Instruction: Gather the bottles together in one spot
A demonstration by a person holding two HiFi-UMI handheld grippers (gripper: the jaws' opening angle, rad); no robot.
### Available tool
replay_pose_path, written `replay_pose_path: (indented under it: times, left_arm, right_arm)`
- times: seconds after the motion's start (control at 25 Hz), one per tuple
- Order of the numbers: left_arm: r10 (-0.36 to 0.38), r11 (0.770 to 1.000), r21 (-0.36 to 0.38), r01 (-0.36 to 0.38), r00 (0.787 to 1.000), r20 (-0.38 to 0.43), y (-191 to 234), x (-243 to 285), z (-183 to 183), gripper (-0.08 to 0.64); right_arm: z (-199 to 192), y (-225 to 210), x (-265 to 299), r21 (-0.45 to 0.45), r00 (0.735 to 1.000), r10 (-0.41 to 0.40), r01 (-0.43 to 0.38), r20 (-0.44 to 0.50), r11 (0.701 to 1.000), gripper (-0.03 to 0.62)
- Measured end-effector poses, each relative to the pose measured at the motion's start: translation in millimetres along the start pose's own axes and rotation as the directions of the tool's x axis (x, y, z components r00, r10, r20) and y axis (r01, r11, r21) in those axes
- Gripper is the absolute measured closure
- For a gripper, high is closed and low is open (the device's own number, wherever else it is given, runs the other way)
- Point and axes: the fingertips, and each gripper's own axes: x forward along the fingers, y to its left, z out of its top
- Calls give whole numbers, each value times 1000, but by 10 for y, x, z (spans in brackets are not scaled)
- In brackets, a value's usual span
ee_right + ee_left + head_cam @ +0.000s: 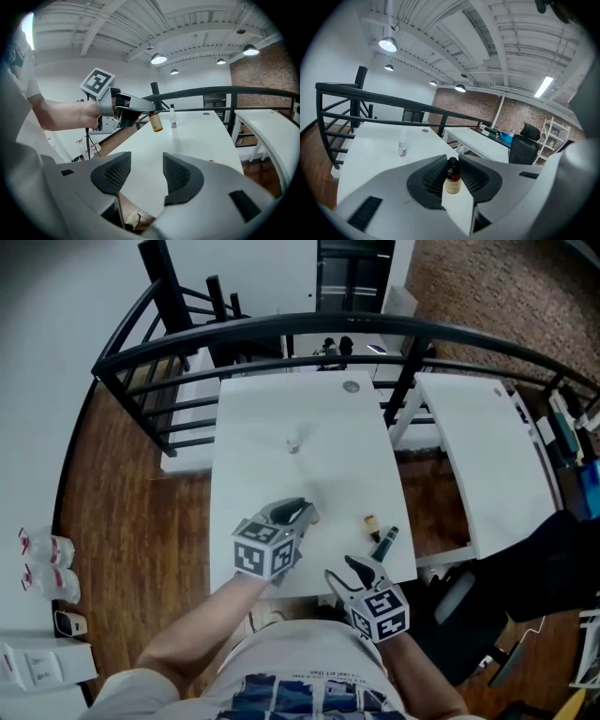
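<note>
Right gripper point(146, 171) gaped empty; left gripper point(302, 515) clamped a brown bottle point(452, 180). Small bottle point(372, 523) and dark bottle point(385, 542) lay close together; clear bottle point(293, 443) stood well apart, seemingly ungathered.

I'm getting bright, even light from the round white ceiling lamps point(387, 44) and a long fluorescent tube point(544, 86). The white rectangular table point(262, 474) is washing out pale, with only faint shadows lying on it. Fisheye is bending the black metal railing point(281, 321) and darkening every corner. Close to the lens, the grey plastic left gripper point(451, 165) is blurring, while the small brown glass bottle point(451, 177) is showing sharp.
</note>
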Motion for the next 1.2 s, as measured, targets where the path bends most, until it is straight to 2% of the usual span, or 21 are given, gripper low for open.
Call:
replay_pose_path:
  times: [0.28, 0.4, 0.6, 0.8, 1.0, 1.2]
  left_arm:
    - [164, 986, 22, -165, 986, 35, 407, 928, 384, 491]
    - [244, 968, 50, -247, 969, 45, 638, 1297, 461, 491]
    - [359, 930, 68, -361, 932, 48, 1037, 1839, 433, 491]
    - [429, 899, 71, -432, 902, 53, 1392, 2252, 392, 491]
    - [449, 877, 161, -453, 891, 63, 1577, 2591, 492, 489]
    - [486, 863, 145, -485, 874, 28, 1756, 2724, 300, 489]
  right_arm:
    - [237, -774, -11, -2, 998, 49, -49, -24, 999, 320]
    - [269, -1024, -7, 3, 996, 75, -75, -46, 997, 297]
    - [227, -1371, -1, 34, 991, 109, -107, -72, 994, 295]
    - [77, -1685, -11, 71, 989, 103, -96, -107, 993, 295]
    - [-14, -1917, -47, 103, 990, 69, -56, -124, 993, 295]
    - [-72, -2072, -61, 124, 990, 43, -27, -131, 992, 295]
